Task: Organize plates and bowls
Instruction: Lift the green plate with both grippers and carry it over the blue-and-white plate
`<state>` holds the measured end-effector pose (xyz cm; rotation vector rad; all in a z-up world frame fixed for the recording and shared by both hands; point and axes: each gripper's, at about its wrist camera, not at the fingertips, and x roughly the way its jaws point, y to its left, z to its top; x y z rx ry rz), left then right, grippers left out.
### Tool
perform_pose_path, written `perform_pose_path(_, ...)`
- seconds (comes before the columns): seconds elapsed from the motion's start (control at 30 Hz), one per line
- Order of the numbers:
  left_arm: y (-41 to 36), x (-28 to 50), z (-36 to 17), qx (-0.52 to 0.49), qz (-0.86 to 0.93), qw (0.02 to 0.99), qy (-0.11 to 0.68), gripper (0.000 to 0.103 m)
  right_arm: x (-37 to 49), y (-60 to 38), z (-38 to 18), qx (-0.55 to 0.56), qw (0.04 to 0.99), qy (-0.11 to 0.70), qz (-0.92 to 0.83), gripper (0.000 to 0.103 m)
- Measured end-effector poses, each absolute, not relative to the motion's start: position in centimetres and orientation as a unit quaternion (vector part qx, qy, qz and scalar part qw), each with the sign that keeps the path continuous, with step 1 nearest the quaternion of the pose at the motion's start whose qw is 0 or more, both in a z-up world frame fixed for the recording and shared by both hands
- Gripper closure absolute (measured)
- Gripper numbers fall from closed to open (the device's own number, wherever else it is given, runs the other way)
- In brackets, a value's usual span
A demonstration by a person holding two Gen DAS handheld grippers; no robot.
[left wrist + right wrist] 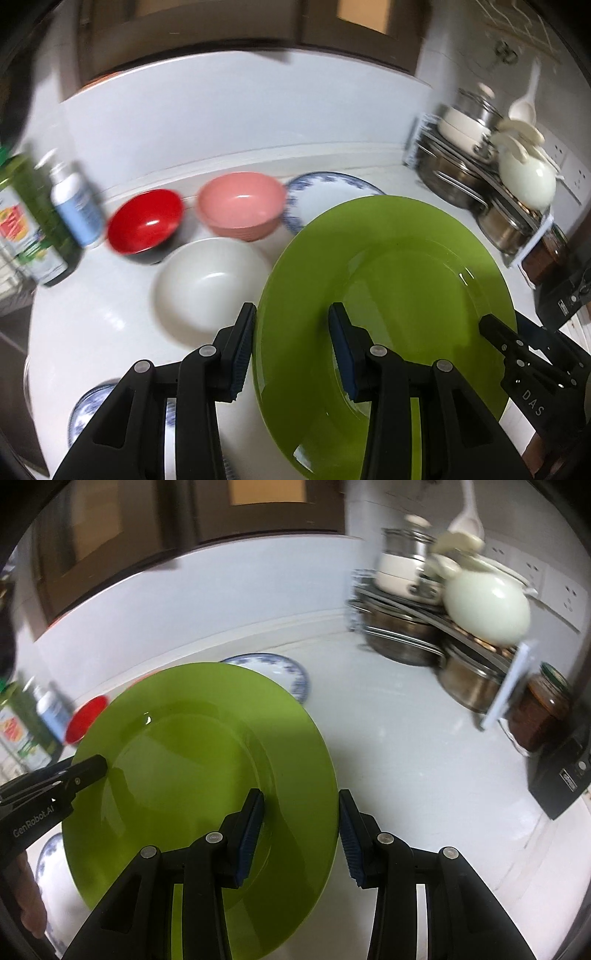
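Green plate (388,295) fills both near views, lifted over the white surface (388,738), its left rim clenched in the left tool (291,350) and its right rim in the right tool (301,834). Behind it lies a blue-rimmed plate (325,192). Only the left view shows the white bowl (210,284) and pink bowl (240,206); a red bowl (146,221), bottles (55,214) and pots (406,638) stand around.

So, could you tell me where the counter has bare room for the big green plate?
Bare white counter lies between the blue-rimmed plate and the steel pots. Left is crowded: red bowl, pink bowl, white bowl, bottles.
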<state>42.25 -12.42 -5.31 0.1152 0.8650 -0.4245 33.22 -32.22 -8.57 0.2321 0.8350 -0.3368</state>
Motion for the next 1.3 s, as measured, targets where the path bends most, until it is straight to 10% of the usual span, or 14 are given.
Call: perform_pose_path(1.3,14.2,35.6,-9.5,-0.021,-0.015,0.873,0.487,0.063,34.5,-6.7,-10.9,0.024,0.888,0.457,0.039,0.061)
